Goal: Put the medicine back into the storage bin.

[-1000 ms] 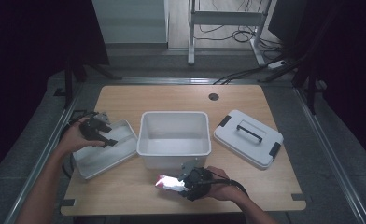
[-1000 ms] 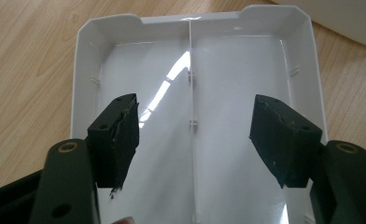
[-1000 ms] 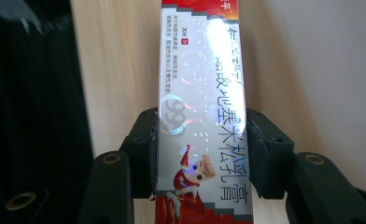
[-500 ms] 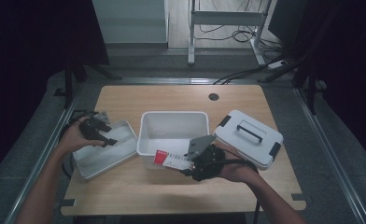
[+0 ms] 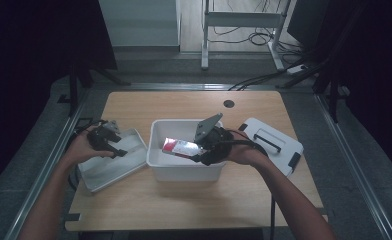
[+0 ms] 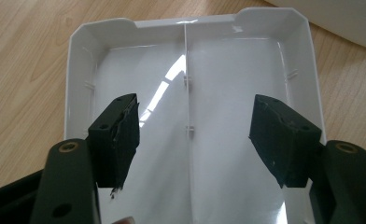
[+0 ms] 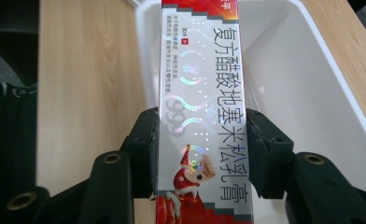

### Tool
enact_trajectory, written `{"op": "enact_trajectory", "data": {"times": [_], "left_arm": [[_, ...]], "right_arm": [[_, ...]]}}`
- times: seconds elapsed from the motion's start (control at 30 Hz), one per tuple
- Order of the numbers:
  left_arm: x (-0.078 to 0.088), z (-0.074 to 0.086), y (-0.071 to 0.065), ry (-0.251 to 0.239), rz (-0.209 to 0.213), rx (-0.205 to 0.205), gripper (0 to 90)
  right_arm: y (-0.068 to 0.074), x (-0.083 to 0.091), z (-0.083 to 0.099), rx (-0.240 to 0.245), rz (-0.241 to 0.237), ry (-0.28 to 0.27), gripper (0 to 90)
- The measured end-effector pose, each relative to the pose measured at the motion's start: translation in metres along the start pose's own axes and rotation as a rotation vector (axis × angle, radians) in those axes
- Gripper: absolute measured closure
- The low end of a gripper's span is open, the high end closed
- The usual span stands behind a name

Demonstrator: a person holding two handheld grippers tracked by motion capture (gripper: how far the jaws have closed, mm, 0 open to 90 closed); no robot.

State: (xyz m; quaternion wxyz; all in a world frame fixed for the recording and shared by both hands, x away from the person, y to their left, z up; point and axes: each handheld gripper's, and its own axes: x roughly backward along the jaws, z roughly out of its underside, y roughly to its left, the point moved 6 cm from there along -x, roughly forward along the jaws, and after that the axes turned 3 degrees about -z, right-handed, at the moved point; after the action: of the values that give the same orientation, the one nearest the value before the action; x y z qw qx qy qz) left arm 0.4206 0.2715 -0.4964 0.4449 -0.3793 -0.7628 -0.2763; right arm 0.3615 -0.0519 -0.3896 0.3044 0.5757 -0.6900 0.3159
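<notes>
Currently right gripper (image 5: 200, 152) clamps the carton (image 7: 200, 116) over the bin (image 5: 156, 165); early release clips the rim. Left gripper (image 6: 195, 140) jaws apart over the tray (image 6: 78, 70).

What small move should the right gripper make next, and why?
Probably lower the box into the white bin before letting go. The right gripper clamps it by its sides above the bin's opening, not yet inside.

Right claw (image 5: 200, 152) grips silver-red carton (image 5: 180, 147) above white bin (image 5: 184, 169); left claw (image 5: 120, 150) over tray (image 5: 111, 169).
</notes>
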Motion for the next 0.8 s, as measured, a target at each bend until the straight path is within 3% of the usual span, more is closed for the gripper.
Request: {"op": "enact_trajectory", "data": {"times": [0.2, 0.5, 0.8], "left_arm": [[-0.003, -0.005, -0.002, 0.004, 0.006, -0.01, 33.2], [-0.002, -0.006, -0.003, 0.003, 0.009, -0.013, 33.2], [-0.001, -0.001, -0.002, 0.005, 0.011, -0.006, 33.3]], "right_arm": [[-0.018, -0.008, -0.002, 0.002, -0.026, -0.001, 51.0], [-0.035, -0.024, -0.005, 0.035, -0.047, 0.034, 51.0], [-0.042, -0.04, -0.005, 0.049, -0.077, 0.055, 50.9]]}}
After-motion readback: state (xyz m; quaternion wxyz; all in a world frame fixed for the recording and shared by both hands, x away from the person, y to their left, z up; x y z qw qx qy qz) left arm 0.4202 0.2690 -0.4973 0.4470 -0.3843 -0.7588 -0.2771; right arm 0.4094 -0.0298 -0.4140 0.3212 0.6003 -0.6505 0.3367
